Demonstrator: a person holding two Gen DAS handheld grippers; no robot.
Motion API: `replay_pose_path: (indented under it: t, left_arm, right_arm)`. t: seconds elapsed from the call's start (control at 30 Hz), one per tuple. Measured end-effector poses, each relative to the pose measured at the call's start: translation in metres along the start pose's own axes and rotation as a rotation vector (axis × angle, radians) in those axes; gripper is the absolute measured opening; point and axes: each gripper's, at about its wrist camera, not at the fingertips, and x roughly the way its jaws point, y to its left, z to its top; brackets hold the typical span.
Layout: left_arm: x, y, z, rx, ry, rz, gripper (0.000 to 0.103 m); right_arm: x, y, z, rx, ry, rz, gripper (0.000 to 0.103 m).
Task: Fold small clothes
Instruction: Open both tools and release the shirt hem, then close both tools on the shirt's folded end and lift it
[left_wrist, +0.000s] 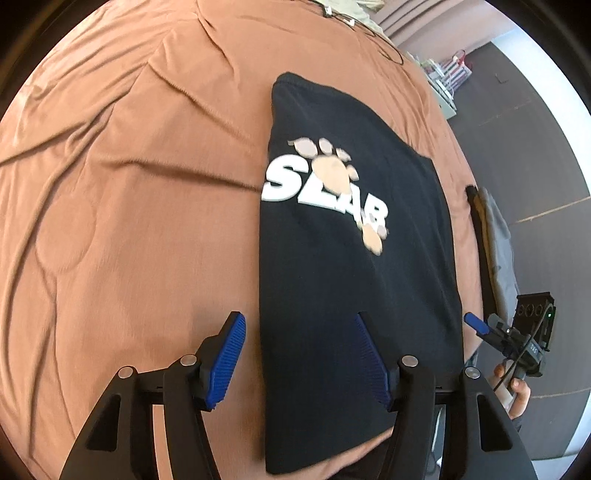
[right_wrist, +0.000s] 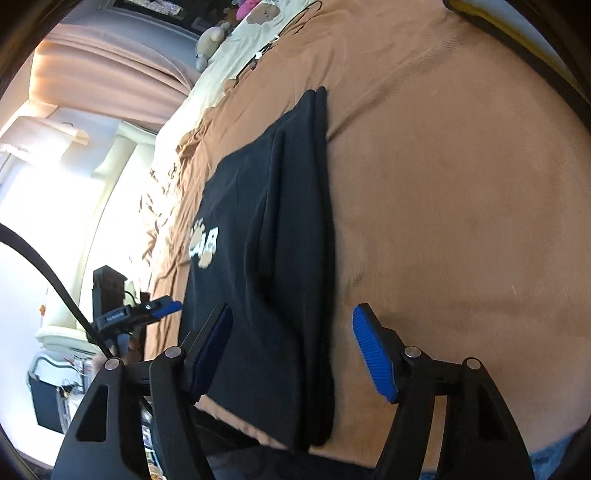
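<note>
A black T-shirt (left_wrist: 354, 258) lies folded lengthwise on the brown bedspread (left_wrist: 129, 221). The left wrist view shows its white lettering and paw prints whole; the right wrist view shows instead the sleeve layers stacked along its far edge. The left gripper (left_wrist: 299, 362) hangs over its near edge, jaws spread, gripping nothing. The right gripper (right_wrist: 291, 354) does likewise. Stuffed toys (right_wrist: 221, 26) sit by the cream pillows (right_wrist: 258, 40).

Matt black cloth shirt (left_wrist: 351, 280), seemingly cotton
</note>
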Motion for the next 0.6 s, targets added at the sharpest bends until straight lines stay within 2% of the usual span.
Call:
replay_pose_path:
  t: [0.17,0.3,0.6]
  left_arm:
    - [0.012,0.003,0.021,-0.019,-0.025,-0.015,0.062]
    - [0.022,0.010,0.041,-0.038,-0.031,-0.025,0.052]
    - [0.037,0.018,0.084,-0.057,-0.063,-0.044,0.047]
  right_arm:
    - [0.016,-0.007,0.023,-0.015,0.003,0.027,0.066]
    - [0.035,-0.013,0.041,-0.014,0.020,0.037,0.066]
    - [0.076,-0.024,0.085,-0.020,0.071,0.122,0.061]
